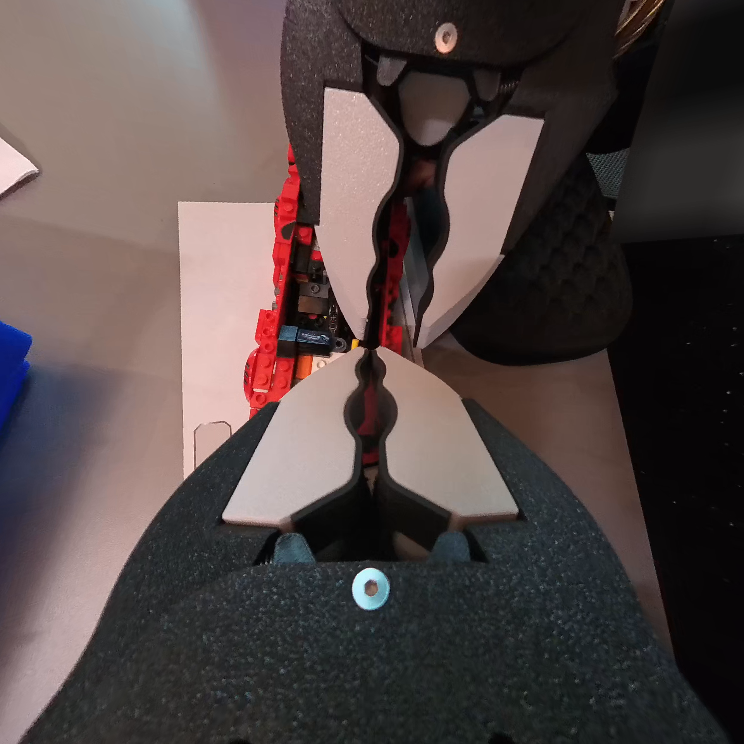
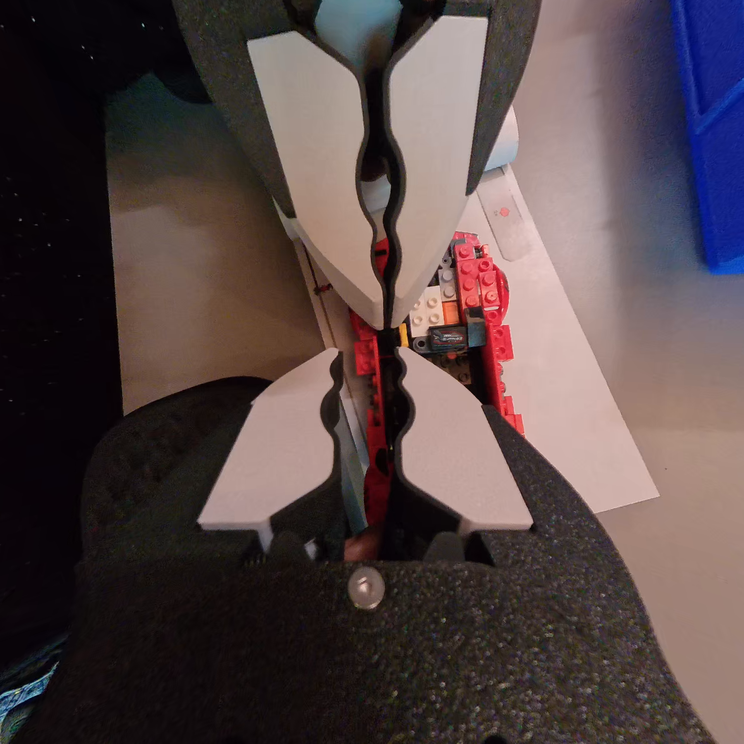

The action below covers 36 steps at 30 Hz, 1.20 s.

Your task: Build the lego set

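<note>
Red lego car [image 2: 489, 306] shows white studs [image 2: 424, 308] rightward only.

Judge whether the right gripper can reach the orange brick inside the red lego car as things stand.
Probably not directly. The right gripper straddles the car's red side wall, and the left gripper overhangs the white bricks beside the orange brick, crowding the way in.

Both tools share one build: the left gripper [image 1: 368, 349] and right gripper [image 2: 368, 350] have speckled black, grainy bodies. Each carries pale grey wedge-shaped fingers [image 1: 306, 455] edged with wavy black pads. One silver round-headed screw [image 2: 365, 587] sits centred behind them.
</note>
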{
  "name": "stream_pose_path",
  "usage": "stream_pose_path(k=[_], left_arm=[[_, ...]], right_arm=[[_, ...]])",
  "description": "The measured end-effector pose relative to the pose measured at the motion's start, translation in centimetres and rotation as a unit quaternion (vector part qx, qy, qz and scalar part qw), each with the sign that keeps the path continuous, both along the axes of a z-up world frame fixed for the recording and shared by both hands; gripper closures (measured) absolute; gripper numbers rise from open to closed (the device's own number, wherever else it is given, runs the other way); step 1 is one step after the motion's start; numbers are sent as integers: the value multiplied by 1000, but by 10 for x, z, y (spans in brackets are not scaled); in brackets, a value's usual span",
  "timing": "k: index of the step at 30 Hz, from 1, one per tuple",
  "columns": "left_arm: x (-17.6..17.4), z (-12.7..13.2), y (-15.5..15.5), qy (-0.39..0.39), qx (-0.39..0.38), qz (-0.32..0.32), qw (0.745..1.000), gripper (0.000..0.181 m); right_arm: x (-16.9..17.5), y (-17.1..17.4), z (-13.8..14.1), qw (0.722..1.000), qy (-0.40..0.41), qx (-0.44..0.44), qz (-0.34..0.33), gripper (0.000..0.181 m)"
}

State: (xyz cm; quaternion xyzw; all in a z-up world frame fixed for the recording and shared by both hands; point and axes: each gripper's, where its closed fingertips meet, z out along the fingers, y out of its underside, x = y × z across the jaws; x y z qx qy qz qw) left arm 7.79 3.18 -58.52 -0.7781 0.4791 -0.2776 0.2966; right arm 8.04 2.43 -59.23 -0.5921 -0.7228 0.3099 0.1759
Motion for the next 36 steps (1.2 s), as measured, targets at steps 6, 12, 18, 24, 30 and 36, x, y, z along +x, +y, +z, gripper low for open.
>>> stream_pose_path(k=[6,12,18,24,30,36], left_arm=[[0,-1,-1,21,9,-7,1000,181],[-1,-2,-1,59,23,-21,998,181],[1,-2,-1,69,17,-28,997,181],[3,-2,0,65,-2,-25,998,181],[2,-3,0,29,-26,-15,999,181],[3,-2,0,41,-3,-30,999,181]], right_arm=[[0,0,0,1000,4,5,-1,158],[1,-2,-1,1000,15,10,-3,160],[2,-1,-3,1000,21,15,-7,162],[3,-1,-5,1000,13,19,-1,162],[3,-1,-7,1000,5,23,3,163],[3,1,-4,1000,3,24,-1,157]])
